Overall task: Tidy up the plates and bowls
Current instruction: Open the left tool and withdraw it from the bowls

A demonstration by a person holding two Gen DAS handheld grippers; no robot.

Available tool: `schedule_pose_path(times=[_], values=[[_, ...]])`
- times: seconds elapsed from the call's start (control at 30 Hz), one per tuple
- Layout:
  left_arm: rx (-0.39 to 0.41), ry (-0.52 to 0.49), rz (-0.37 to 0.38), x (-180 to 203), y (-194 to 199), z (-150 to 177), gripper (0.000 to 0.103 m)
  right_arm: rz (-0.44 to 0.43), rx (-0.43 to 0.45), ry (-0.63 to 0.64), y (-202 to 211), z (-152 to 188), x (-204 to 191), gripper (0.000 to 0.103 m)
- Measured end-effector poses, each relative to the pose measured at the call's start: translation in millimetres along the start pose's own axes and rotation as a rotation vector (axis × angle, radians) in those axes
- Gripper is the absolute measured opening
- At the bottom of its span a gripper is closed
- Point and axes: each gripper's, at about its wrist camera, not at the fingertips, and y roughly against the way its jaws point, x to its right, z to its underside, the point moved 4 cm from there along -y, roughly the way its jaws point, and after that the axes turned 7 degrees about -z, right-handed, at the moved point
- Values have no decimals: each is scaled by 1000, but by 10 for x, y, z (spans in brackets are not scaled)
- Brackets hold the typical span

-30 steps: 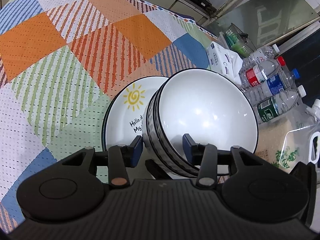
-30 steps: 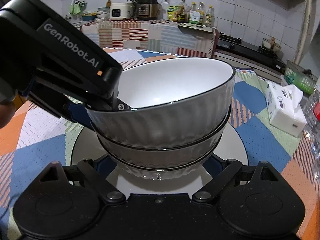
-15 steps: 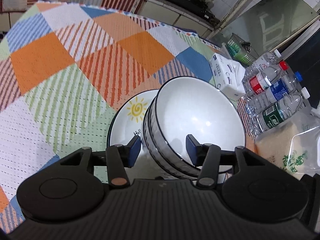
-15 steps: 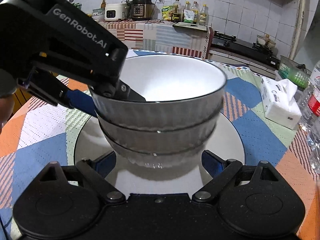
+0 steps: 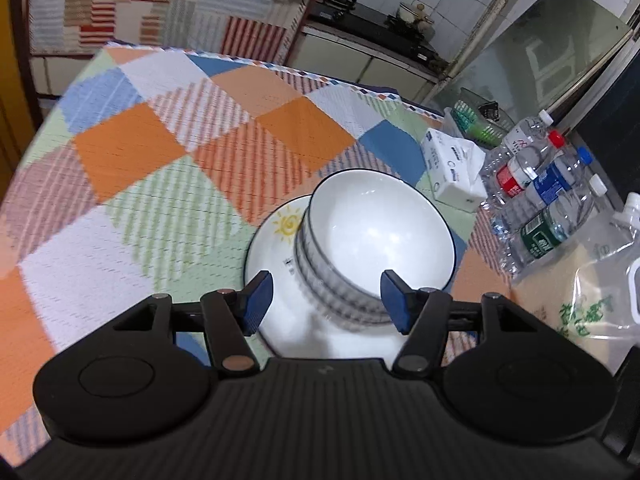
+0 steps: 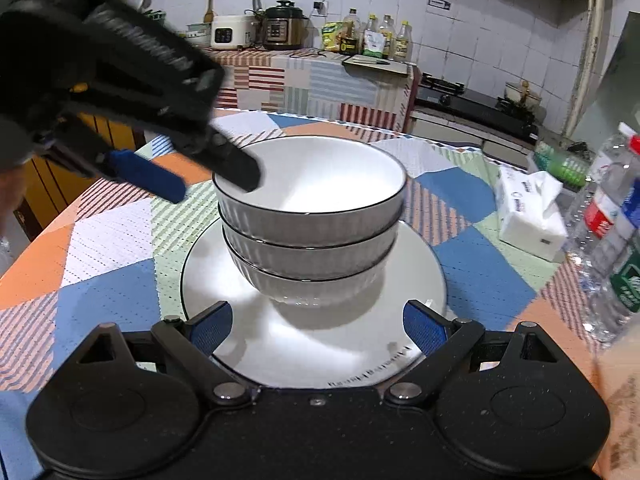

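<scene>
Three grey ribbed bowls [image 6: 310,224] with white insides are nested in a stack [image 5: 360,248] on a white plate [image 6: 320,344] with a yellow sun print [image 5: 287,224]. My left gripper [image 5: 326,304] is open and empty, held above and behind the stack. It shows in the right wrist view [image 6: 188,184] as a blurred black arm at the upper left, clear of the top bowl's rim. My right gripper [image 6: 318,326] is open and empty, low over the plate's near rim.
A checked tablecloth [image 5: 168,152] covers the table. A tissue pack [image 6: 528,216] and several water bottles [image 5: 540,196] stand to the right of the plate. A plastic bag [image 5: 592,300] lies at the far right. A kitchen counter with appliances [image 6: 280,32] is behind.
My left gripper has let go of the top bowl, opened wide and pulled up and back. The top bowl now sits level on the stack. My right gripper has drawn back a little.
</scene>
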Motion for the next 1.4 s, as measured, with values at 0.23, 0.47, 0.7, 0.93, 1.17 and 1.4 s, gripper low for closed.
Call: schedule_pose_path(times=[0.23,0.47,0.7,0.93,1.17,1.4], values=[[53,-5,-78,-21,570,133,62,23,25,-50,375,-61,87,95],[128,-106,-148,78,1177,277,68,68,6,-103,769,-118,113,95],[183,-111,-142,145,1557,447,81,136,-50,-158,1157,-169,85,95],[197,-71,-159,111,1613,619,83,130,-49,-148,1416,-138,-53,95],[208,-98,-203,134,1588,779,85,141,-65,-137,1520,-61,-139,95],[210,-95,-216,97,1595,823,87,176,-62,-182,1535,0,-58,95]])
